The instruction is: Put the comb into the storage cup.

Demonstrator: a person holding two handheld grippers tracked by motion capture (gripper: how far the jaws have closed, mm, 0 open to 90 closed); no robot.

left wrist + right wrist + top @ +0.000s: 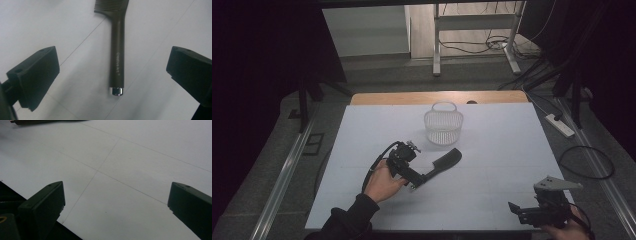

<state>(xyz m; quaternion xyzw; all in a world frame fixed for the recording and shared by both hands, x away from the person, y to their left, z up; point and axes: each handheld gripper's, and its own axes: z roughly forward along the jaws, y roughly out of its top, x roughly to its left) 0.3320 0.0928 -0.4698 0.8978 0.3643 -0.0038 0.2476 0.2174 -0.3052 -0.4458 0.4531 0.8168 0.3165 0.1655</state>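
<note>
Lying on the white table sheet (492, 150), near the middle, is a black comb (443, 164), its long axis running from near-left to far-right. A white mesh basket (443, 124) is standing just beyond its toothed end.

Left gripper (412, 181) is sitting at the comb's handle end. In the left gripper view the jaws are spread wide, one on each side of the handle, touching nothing; the handle is running straight away between them, its metal cap (117, 91) nearest the camera and the teeth at the far end. Gripper axis and comb axis are reading as roughly in line.

Right gripper (518, 212) is resting at the near-right corner, well apart from the comb, jaws likewise spread and empty over bare sheet. The comb's capped tip (15, 122) is just showing at the far-left corner of the right gripper view.

Judgement: the left hand (382, 184) is much the nearer. A grasp looks to be a matter of closing across the handle; whether the jaws are low enough cannot be told.
</note>
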